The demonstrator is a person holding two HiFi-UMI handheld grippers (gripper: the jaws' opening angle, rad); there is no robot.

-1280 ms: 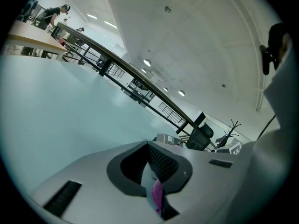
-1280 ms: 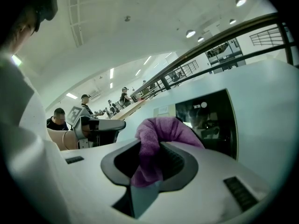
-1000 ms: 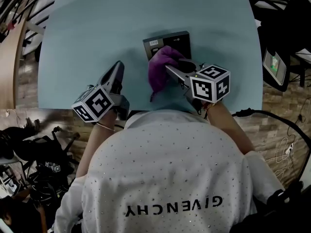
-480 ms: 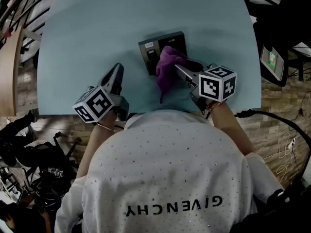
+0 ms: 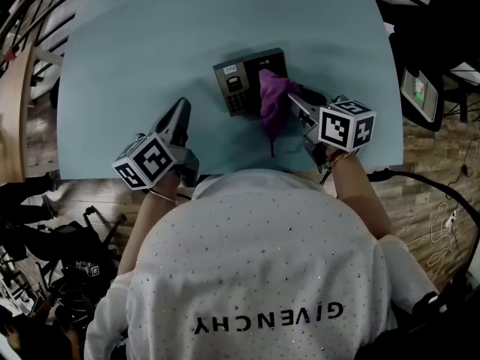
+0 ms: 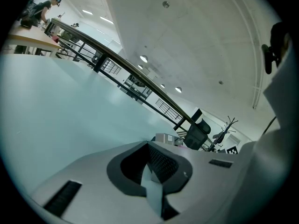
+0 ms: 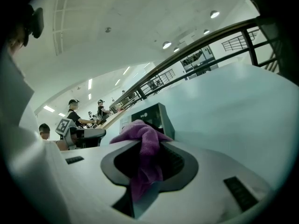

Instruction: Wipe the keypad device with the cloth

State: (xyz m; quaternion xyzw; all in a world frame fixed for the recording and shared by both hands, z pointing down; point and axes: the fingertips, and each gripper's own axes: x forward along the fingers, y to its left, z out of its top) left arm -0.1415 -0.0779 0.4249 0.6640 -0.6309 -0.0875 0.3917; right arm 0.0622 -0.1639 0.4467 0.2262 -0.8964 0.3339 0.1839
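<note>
The dark keypad device (image 5: 241,85) lies on the pale blue table (image 5: 150,58), its keys and small screen showing on its left half. A purple cloth (image 5: 274,102) covers the device's right part and hangs toward the near edge. My right gripper (image 5: 292,97) is shut on the cloth; in the right gripper view the purple cloth (image 7: 142,153) bunches between the jaws in front of the keypad device (image 7: 152,116). My left gripper (image 5: 180,115) rests on the table left of the device, shut and holding nothing. In the left gripper view the left gripper (image 6: 150,171) shows only table ahead.
The table's near edge runs just under both grippers, against the person's white shirt (image 5: 255,268). A chair and cables (image 5: 431,96) stand off the table's right side. More gear clutters the floor at lower left (image 5: 45,261). People stand at a far bench (image 7: 74,113).
The right gripper has dragged the cloth rightward across the device, uncovering the keys and screen on its left. The left gripper has stayed put.
</note>
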